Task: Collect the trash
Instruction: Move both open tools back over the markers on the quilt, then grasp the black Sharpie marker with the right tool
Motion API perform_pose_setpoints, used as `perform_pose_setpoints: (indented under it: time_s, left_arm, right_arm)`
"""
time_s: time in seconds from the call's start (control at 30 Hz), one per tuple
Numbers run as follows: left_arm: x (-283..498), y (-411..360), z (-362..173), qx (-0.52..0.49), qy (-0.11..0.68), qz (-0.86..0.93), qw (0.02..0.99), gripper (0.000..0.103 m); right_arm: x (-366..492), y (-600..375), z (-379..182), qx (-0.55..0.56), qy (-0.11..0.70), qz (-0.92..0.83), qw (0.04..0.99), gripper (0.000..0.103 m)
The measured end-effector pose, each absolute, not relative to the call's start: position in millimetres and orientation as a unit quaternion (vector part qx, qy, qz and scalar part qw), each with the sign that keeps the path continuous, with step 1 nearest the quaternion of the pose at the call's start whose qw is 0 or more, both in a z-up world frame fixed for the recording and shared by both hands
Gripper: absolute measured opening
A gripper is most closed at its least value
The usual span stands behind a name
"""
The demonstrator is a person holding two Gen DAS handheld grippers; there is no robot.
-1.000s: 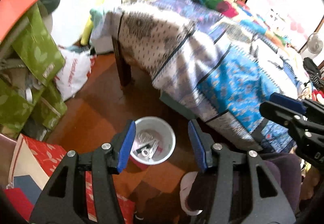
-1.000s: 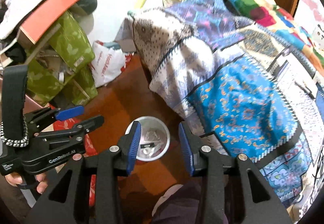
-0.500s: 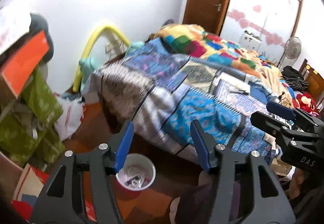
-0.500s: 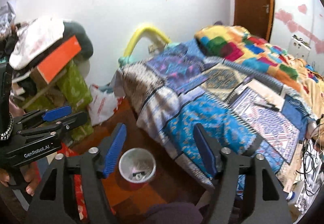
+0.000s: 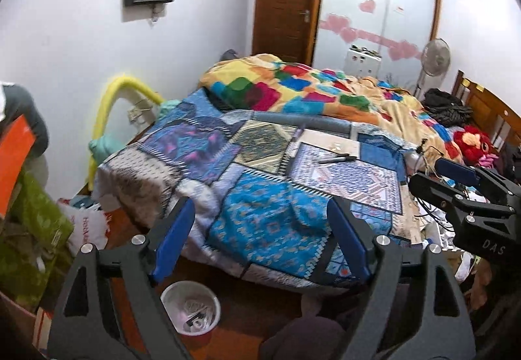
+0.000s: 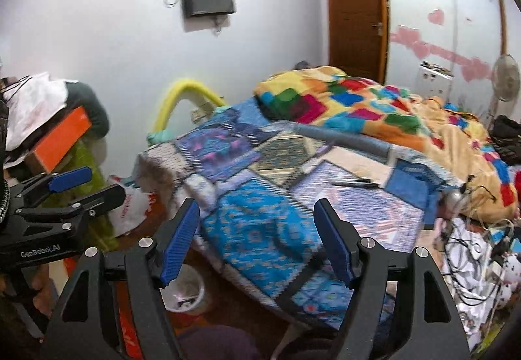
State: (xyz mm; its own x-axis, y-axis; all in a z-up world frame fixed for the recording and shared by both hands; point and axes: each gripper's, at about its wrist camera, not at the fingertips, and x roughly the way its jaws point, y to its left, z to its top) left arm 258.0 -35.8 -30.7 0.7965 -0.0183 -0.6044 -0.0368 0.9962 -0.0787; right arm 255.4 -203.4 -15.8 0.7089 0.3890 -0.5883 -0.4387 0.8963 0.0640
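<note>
"GenRobot.AI" on left gripper (image 6: 70,185), "DAS" on right gripper (image 5: 456,179). Both gaping, empty, wider than 1 s ago; views tilted up. Trash cup (image 5: 190,311) on floor left of bed (image 5: 276,164), pen (image 5: 332,159) atop bed.

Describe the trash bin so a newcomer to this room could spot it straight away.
Find the bed with the blue patchwork quilt; the bin stands on the wooden floor below its near corner. It is a small round red bucket, white inside, holding scraps, the only open container among the bags and boxes nearby.
</note>
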Motion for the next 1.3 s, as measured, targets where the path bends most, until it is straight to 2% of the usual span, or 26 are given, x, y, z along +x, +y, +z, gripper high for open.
perform_pose_setpoints:
  time_s: [0.4, 0.63, 0.9, 1.3]
  left_arm:
    - [338.4, -82.0, -49.2, -0.022, 0.345, -0.04, 0.937, 0.083]
    - [391.9, -91.9, -81.7, -0.037, 0.377, -0.055, 0.924, 0.083]
    - [439.3, -96.3, -129.1, -0.034, 0.411, -0.056, 0.909, 0.083]
    - [483.6, -75.6, -188.0, -0.04, 0.444, -0.031, 0.895, 0.083]
  right_arm:
    - [314.7, -280.8, -47.5, -0.013, 0.362, 0.136, 0.922, 0.07]
    - [363.4, -308.6, -79.9, 0.024, 0.406, 0.107, 0.907, 0.07]
    - [430.8, -312.6, -127.5, 0.073, 0.458, 0.089, 0.882, 0.07]
    - [536.1, -271.3, -185.5, 0.086, 0.479, 0.025, 0.873, 0.07]
